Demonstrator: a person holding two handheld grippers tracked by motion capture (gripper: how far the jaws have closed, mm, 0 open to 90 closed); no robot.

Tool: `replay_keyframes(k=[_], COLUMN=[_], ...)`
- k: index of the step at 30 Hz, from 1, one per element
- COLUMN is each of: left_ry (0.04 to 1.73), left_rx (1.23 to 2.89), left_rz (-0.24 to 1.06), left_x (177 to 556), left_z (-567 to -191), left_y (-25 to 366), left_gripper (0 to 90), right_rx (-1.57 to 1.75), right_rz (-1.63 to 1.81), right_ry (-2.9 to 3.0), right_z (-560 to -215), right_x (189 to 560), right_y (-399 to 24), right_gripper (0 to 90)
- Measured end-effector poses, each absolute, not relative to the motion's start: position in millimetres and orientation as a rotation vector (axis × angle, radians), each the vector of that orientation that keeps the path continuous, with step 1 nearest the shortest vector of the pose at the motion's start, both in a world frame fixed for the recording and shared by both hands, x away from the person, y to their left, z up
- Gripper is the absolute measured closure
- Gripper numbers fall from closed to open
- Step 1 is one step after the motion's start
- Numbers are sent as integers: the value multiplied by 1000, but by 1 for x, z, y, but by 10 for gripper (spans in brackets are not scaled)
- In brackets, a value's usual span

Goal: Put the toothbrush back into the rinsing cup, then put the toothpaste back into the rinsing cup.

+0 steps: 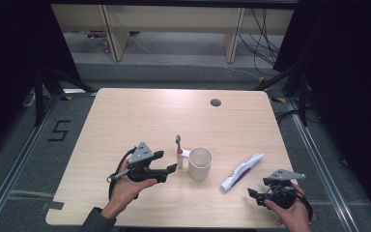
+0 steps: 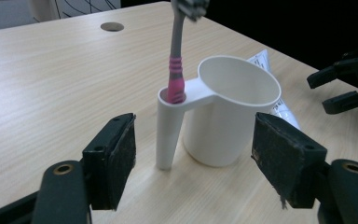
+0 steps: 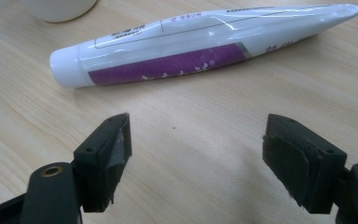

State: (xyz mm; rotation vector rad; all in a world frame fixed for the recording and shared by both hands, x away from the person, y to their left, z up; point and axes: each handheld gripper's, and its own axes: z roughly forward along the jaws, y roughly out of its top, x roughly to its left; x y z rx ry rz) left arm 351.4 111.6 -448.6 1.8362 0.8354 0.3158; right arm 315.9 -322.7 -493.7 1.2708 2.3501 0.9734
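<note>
A white cup [image 1: 200,163] [image 2: 235,112] stands near the middle of the table, with a narrow side holder [image 2: 168,126] on its left. A grey and pink toothbrush [image 1: 178,146] [image 2: 176,65] stands upright in that holder. My left gripper [image 1: 170,165] [image 2: 193,158] is open just left of the cup, nothing between its jaws. A white and purple toothpaste tube [image 1: 241,171] [image 3: 200,46] lies flat to the right of the cup. My right gripper [image 1: 252,195] [image 3: 196,158] is open near the front right edge, short of the tube.
The wooden table [image 1: 140,116] has a round cable hole [image 1: 215,102] at the back. Black curtains flank the table. In the left gripper view the other gripper [image 2: 349,84] shows at the far right.
</note>
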Motion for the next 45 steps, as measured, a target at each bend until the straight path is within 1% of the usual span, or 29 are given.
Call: replay_keyframes(k=[4, 11, 23, 27, 30, 31, 33, 34, 36, 40, 41, 42, 45], left_ry=[852, 875, 890, 896, 906, 921, 933, 927, 938, 925, 935, 938, 961], left_rx=[1848, 1875, 1933, 1946, 1968, 1965, 1951, 1989, 1974, 2019, 1994, 2013, 1988], left_rz=[315, 304, 303, 309, 326, 315, 317, 320, 316, 336, 329, 333, 332], left_x=[347, 339, 324, 320, 319, 318, 316, 314, 312, 309, 309, 309, 307], left_z=[-454, -465, -480, -486, -490, -493, -495, -497, -498, -501, -503, -502, -504], left_y=[117, 123, 130, 135, 139, 141, 141, 144, 143, 146, 146, 149, 151], left_gripper=[295, 272, 247, 209, 200, 189, 187, 187, 187, 187, 186, 182, 178], right_rx=[1344, 1269, 1326, 1344, 1346, 1314, 1315, 1314, 1314, 1298, 1276, 1315, 1293], right_rz=[955, 987, 985, 979, 976, 976, 975, 975, 974, 999, 996, 982, 1002], right_ry=[2341, 2341, 2321, 2320, 2320, 2316, 2316, 2317, 2317, 2332, 2330, 2322, 2319], right_z=[-492, -495, -494, -494, -494, -495, -495, -495, -495, -494, -495, -494, -492], right_x=[313, 317, 315, 313, 313, 314, 314, 314, 314, 315, 315, 313, 314], right_y=[-322, -327, -324, -323, -323, -324, -324, -324, -324, -324, -324, -323, -322], right_gripper=[246, 247, 248, 248, 248, 248, 248, 248, 248, 248, 249, 249, 262])
